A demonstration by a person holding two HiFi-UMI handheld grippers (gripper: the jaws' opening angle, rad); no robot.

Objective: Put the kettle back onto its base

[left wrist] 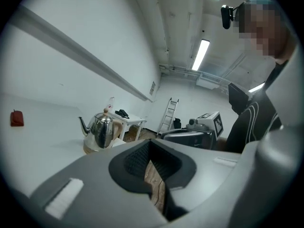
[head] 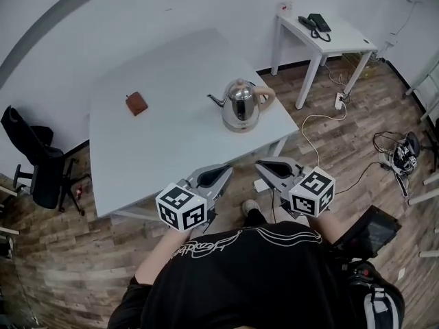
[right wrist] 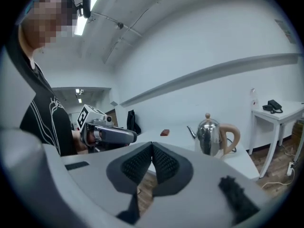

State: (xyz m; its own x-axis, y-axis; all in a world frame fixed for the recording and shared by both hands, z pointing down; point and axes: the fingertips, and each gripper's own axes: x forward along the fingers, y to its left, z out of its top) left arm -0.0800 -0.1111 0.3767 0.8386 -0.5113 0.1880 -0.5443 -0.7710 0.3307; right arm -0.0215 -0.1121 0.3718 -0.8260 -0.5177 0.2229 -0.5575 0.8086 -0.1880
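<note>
Grippers hover low at centre frame, just off the tabletop [head: 158, 149] edge: left gripper [head: 223, 171] and right gripper [head: 264, 164], fingers of each clenched on nothing. Farther up, right of centre, the polished steel kettle [head: 241, 103], with thin spout, knobbed lid and tan handle, stands upright on its base [head: 239, 127].

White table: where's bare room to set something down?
Free: the broad stretch of the white table between the small brown flat item and the shiny steel kettle with tan handle, plus the strip along the near edge. Crowded only at the right side round the kettle.
</note>
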